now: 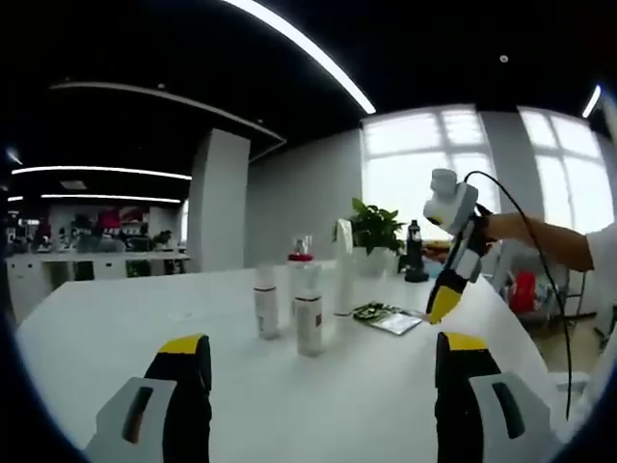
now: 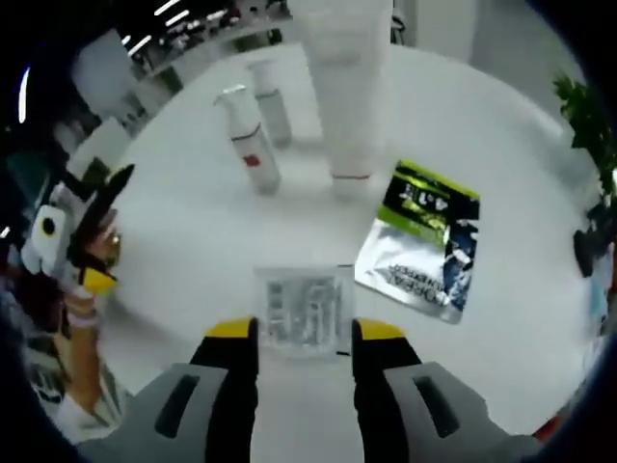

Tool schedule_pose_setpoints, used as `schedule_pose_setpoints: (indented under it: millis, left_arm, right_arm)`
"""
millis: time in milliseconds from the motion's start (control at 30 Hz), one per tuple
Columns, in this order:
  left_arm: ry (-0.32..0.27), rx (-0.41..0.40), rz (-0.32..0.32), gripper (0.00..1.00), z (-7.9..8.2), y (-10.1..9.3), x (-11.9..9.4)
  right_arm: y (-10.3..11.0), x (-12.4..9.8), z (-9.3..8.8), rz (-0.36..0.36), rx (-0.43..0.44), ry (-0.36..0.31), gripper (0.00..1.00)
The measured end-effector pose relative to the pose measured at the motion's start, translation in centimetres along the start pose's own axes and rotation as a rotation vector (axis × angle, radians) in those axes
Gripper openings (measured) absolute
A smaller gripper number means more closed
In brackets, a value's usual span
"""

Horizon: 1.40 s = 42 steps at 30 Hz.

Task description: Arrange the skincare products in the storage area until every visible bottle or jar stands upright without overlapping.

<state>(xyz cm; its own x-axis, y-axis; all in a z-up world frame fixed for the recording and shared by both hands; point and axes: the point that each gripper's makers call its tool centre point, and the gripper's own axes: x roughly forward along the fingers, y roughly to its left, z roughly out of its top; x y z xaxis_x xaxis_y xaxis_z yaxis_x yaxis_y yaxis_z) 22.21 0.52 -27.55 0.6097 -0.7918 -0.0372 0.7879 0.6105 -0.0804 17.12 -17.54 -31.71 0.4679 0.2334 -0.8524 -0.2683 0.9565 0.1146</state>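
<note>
On the white round table (image 1: 145, 328) stand a short white bottle (image 1: 266, 303), a pump bottle with a red band (image 1: 307, 311) and a tall white tube (image 1: 343, 278), all upright and apart. My left gripper (image 1: 323, 362) is open and empty, well short of them. My right gripper (image 2: 304, 338) is shut on a small clear packet (image 2: 304, 307) just above the table. Beyond it I see the tall tube (image 2: 347, 96), the pump bottle (image 2: 251, 140) and the short bottle (image 2: 271, 108). A green and black sachet (image 2: 424, 241) lies flat to the right of the packet.
The sachet (image 1: 388, 317) lies beside the right gripper (image 1: 445, 289), which a person's hand (image 1: 511, 230) holds. A potted plant (image 1: 376, 228) and a dark bottle (image 1: 415, 253) stand at the table's far edge. The left gripper (image 2: 96, 241) is at the table's left edge.
</note>
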Motion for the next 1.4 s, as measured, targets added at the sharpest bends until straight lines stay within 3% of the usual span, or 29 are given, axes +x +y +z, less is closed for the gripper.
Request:
schedule_pose_setpoints:
  millis: [267,500,733,867,967,1167,1200,1267,1400]
  left_arm:
    - [-0.009,-0.015,-0.041,0.99,-0.2,-0.9,0.3]
    - [0.007,0.015,-0.02,0.96,-0.6,-0.5,0.2]
    - [-0.033,-0.02,-0.022,0.93,0.1,-0.2,-0.4]
    - [-0.034,0.003,0.002,0.93,0.1,0.1,-0.5]
    - [-0.035,0.001,0.012,0.91,0.1,0.3,-0.5]
    - [-0.027,0.006,0.042,0.89,-0.2,0.8,-0.7]
    - [-0.03,0.036,0.09,0.89,-0.2,1.4,-0.9]
    - [-0.029,0.065,0.112,0.89,-0.2,1.8,-1.0]
    - [-0.04,0.076,0.115,0.79,-0.1,1.6,-1.1]
  right_arm:
    - [3.1,0.4,2.5,0.082,-0.033,-0.152,0.36]
    - [5.1,-0.1,4.8,0.115,-0.061,-0.299,0.36]
    - [7.4,-0.5,7.3,0.153,-0.101,-0.464,0.37]
    - [7.7,-0.7,9.2,0.124,-0.123,-0.562,0.37]
    - [8.2,-1.0,11.0,0.117,-0.136,-0.678,0.37]
    - [9.9,-1.1,12.8,0.181,-0.126,-0.807,0.37]
    - [10.4,-0.8,13.1,0.184,-0.124,-0.829,0.37]
    - [10.7,-0.7,13.4,0.188,-0.123,-0.856,0.37]
    - [11.5,-0.8,14.0,0.207,-0.094,-0.981,0.37]
